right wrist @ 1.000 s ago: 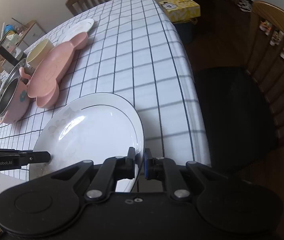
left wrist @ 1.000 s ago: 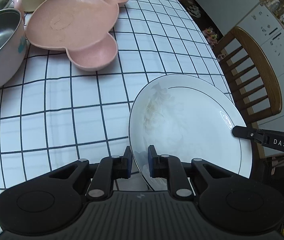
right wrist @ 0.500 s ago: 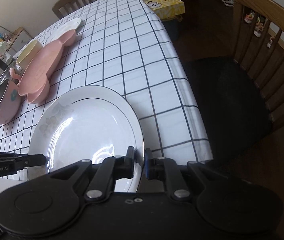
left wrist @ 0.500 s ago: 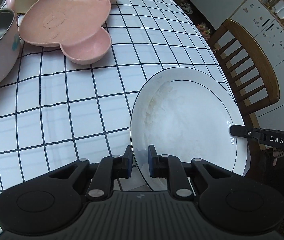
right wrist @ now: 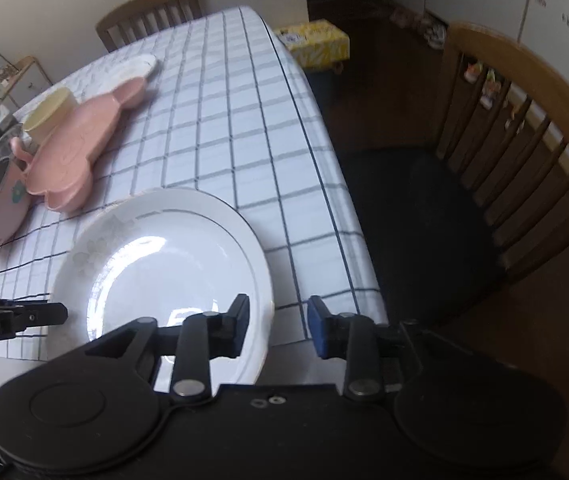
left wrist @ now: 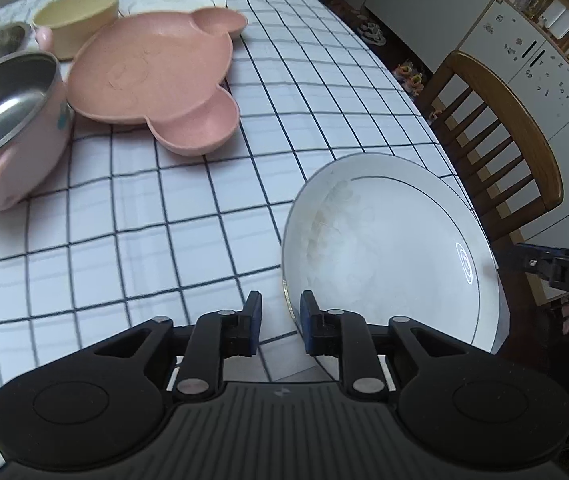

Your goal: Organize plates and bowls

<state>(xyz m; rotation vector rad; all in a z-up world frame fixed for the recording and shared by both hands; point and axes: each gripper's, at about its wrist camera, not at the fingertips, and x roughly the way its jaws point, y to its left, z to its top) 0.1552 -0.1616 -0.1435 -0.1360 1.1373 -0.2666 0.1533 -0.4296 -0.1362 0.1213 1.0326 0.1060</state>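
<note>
Both jaws are opening: left gripper [left wrist: 277, 328] and right gripper [right wrist: 278, 330], lettered "DAS", straddle unpinched rims of the white dinner plate [right wrist: 172, 264] at the table's [left wrist: 124, 216] corner.

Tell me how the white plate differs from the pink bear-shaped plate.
The white plate is round with a thin dark ring and a faint flower print; the pink bear-shaped plate has two ear compartments and no print. The white plate sits at the table's near corner between the opening grippers; the pink plate lies farther back beside the bowls. Both are empty.
</note>
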